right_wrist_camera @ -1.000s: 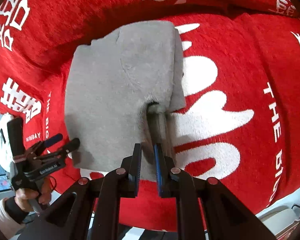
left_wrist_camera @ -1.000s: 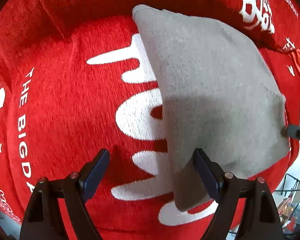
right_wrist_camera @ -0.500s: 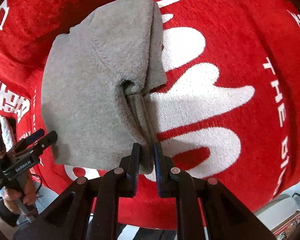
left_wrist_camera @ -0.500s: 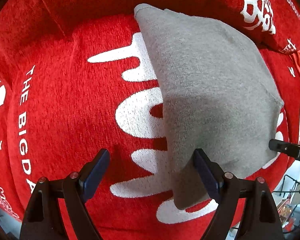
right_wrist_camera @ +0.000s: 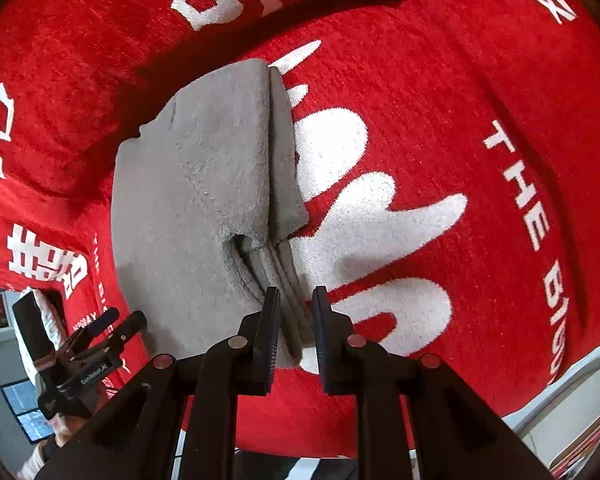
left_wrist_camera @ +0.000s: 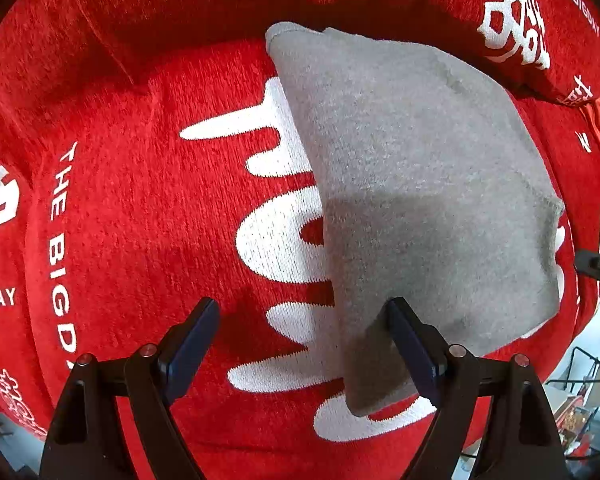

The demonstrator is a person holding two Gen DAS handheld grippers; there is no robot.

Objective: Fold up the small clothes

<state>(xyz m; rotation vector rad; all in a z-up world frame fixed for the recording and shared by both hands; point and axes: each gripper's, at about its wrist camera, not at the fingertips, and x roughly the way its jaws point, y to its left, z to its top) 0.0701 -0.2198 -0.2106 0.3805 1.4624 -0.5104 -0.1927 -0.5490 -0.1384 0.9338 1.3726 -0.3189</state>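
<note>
Now our right tool (right_wrist_camera: 294, 322) is opening around the grey garment's (right_wrist_camera: 192, 208) bunched edge; our left tool (left_wrist_camera: 300, 344) gapes wide.

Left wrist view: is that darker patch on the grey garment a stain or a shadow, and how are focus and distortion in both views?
Left wrist view: the dark patch on the grey garment looks like a straight-edged shadow, not a stain; sharp focus, no glare. Right wrist view: also sharp, evenly lit; strong fisheye bends the lettering on the red cover, and the corners go black in both views.
</note>
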